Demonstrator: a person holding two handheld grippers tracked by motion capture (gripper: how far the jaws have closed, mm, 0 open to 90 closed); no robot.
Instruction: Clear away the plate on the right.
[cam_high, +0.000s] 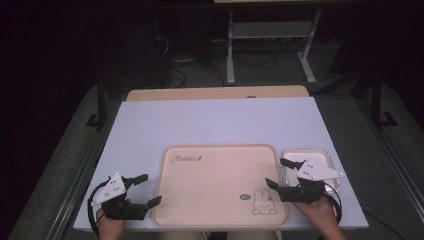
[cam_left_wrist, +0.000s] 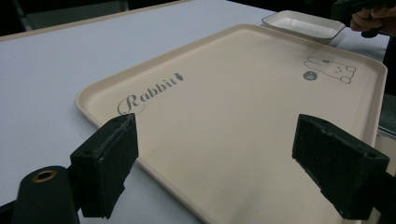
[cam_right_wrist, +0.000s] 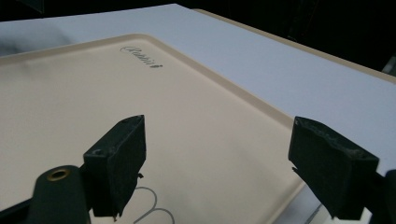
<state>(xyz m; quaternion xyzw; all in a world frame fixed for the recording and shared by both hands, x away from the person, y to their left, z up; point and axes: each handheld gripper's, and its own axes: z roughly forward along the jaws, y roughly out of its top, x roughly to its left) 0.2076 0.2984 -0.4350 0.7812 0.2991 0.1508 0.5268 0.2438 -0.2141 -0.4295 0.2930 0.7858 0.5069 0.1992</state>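
A cream tray (cam_high: 220, 150) with "Rabbit" lettering and a rabbit drawing lies near the table's front edge. My left gripper (cam_high: 147, 189) rests at the tray's left side, jaws wide apart and nothing between them. In the left gripper view the tray (cam_left_wrist: 243, 107) spreads ahead of the open left gripper (cam_left_wrist: 231, 168). My right gripper (cam_high: 278, 173) sits at the tray's right edge, open and empty. In the right gripper view its two pads (cam_right_wrist: 119, 163) stand far apart over the tray (cam_right_wrist: 70, 107) near the rabbit drawing.
A small white square dish (cam_high: 312, 159) stands right of the tray, beside my right hand; in the left gripper view the dish (cam_left_wrist: 303, 24) lies beyond the tray. The white tabletop (cam_high: 215, 122) stretches behind. Table legs and cables stand in the dark beyond.
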